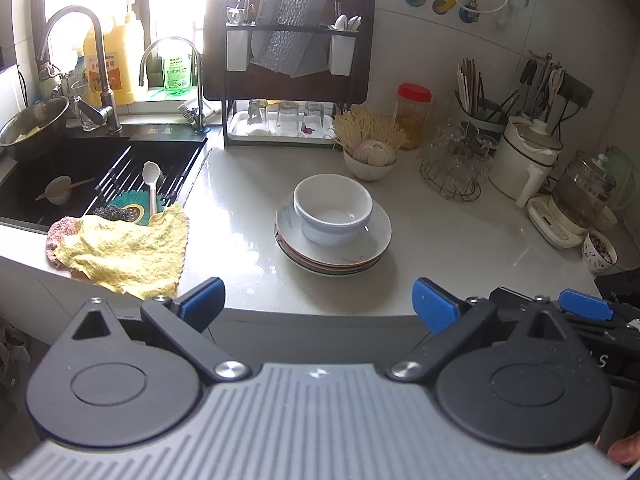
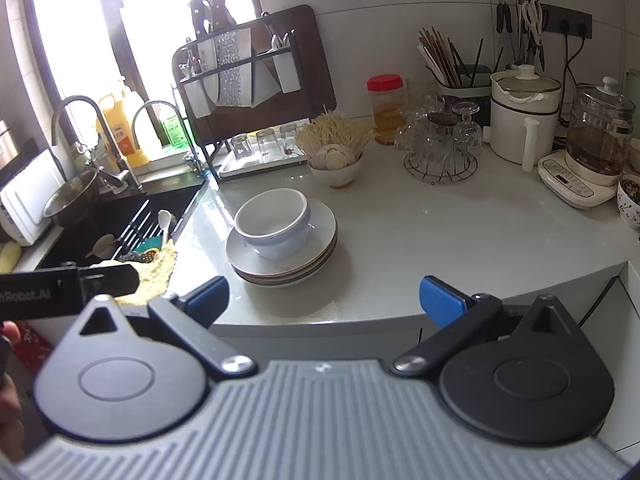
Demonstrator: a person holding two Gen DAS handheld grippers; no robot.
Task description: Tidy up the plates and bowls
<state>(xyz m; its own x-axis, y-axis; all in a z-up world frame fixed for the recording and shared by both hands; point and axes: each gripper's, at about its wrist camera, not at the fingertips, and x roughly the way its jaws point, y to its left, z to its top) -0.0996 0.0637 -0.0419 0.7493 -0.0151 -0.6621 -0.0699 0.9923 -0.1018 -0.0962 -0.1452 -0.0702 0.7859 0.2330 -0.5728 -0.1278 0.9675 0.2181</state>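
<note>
A white bowl [image 1: 333, 208] sits on a stack of plates [image 1: 344, 254] in the middle of the pale countertop; the right wrist view shows the same bowl [image 2: 274, 224] on the plates [image 2: 312, 256]. My left gripper [image 1: 318, 300] hangs open at the counter's front edge, short of the stack, with nothing between its blue pads. My right gripper [image 2: 324, 300] is also open and empty, just in front of the stack. A black dish rack [image 1: 288, 60] stands at the back by the window.
A dark sink [image 1: 80, 176] with a spoon and small bowl lies left, a yellow cloth [image 1: 124, 252] draped on its edge. A garlic bowl [image 1: 370, 160], glasses in a wire basket [image 1: 454, 164], a jar, a white pot and a kettle crowd the back right.
</note>
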